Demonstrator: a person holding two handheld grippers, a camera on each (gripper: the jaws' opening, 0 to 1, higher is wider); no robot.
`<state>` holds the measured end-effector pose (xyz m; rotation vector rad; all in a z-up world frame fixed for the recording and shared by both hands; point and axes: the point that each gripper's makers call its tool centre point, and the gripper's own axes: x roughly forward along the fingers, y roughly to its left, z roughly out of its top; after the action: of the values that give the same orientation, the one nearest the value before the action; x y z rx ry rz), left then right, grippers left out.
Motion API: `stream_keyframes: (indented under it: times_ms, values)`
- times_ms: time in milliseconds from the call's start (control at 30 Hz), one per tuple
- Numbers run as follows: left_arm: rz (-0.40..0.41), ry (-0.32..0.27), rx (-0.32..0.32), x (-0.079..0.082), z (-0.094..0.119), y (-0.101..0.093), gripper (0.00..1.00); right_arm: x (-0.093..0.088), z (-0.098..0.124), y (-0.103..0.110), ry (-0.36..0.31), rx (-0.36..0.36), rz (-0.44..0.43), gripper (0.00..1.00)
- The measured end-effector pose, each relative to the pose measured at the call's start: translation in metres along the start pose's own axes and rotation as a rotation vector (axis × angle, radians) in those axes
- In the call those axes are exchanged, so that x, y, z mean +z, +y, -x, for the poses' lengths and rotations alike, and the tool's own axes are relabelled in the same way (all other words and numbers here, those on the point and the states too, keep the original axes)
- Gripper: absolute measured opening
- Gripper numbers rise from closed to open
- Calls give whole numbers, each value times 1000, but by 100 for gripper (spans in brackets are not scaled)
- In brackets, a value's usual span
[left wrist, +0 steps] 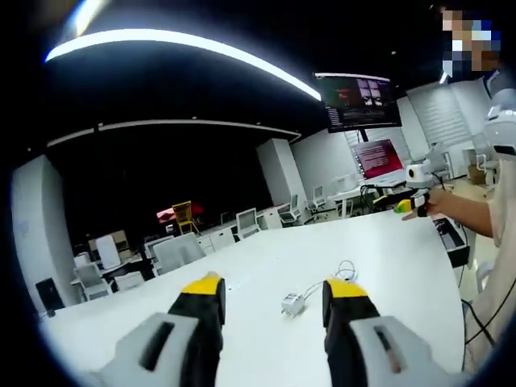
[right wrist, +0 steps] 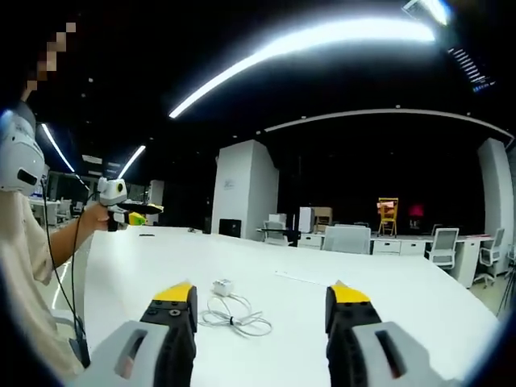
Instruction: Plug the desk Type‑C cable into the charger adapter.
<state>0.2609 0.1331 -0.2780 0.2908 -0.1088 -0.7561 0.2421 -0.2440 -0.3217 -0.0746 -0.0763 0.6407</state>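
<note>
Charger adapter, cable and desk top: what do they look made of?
Charger adapter: small white block, probably hard plastic; too small to judge its finish. Cable: thin white cord lying in loose loops, so likely flexible rubber or plastic sheathing. Desk top: flat, plain white, looks like smooth matte laminate, though painted board is possible.

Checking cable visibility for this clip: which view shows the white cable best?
The right gripper view: the white cable lies coiled in full beside the charger adapter. In the left gripper view the cable is partly hidden behind a claw jaw.
</note>
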Motion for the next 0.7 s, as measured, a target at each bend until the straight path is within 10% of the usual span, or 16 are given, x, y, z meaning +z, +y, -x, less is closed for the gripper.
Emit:
stream_keyframes:
  times_ms: [700]
  values:
    - [32,18,160,-53,42,19,57,-2,16,-23,-7,-115,22,73]
